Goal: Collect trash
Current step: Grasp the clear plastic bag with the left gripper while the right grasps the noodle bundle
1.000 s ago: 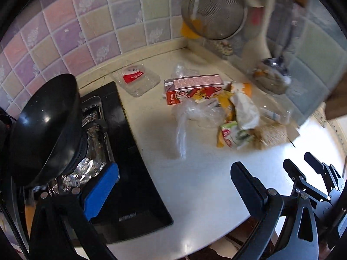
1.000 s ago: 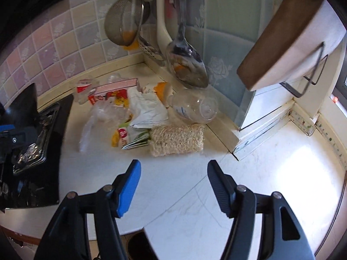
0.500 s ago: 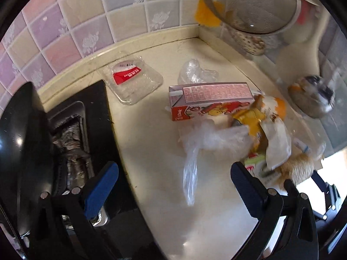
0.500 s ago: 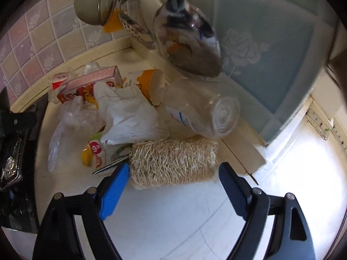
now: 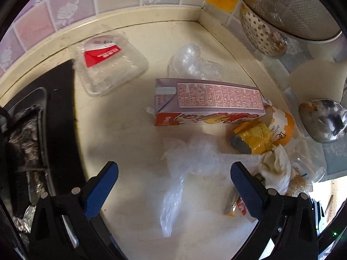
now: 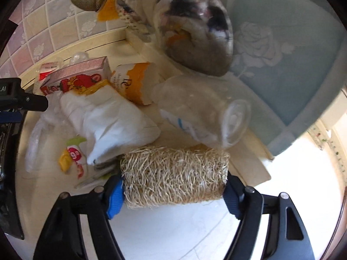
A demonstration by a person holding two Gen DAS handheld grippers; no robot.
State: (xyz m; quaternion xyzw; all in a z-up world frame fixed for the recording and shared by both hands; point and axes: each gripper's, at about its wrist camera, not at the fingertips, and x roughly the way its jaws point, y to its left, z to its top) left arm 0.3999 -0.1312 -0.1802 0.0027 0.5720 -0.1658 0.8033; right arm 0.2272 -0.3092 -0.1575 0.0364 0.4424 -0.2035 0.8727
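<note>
right tool (image 6: 173, 191) spanning loofah (image 6: 173, 176) endwise, closure unclear | left tool (image 5: 173, 178) hanging wide above plastic bag (image 5: 190, 162) | trash lying piled on counter (image 5: 121, 117) | loofah looking light, springy; gripping mid-body seems safer

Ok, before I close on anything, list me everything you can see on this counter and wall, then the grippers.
loofah roll: 1, straw-coloured, between the right gripper's fingers
clear bottle: 1, transparent, lying behind the loofah roll
white bag: 1, white, left of the loofah roll
paper cup: 1, white and orange, on its side
juice carton: 1, pink and red, lying mid-counter
yellow wrapper: 1, yellow, right of the juice carton
thin plastic bag: 1, clear, ahead of the left gripper
clear tray: 1, red label, by the tiled wall
strainer: 1, metal mesh, hanging
ladle: 1, metal, hanging
stove: 1, black, left
left gripper: open
right gripper: open, straddling the loofah roll
</note>
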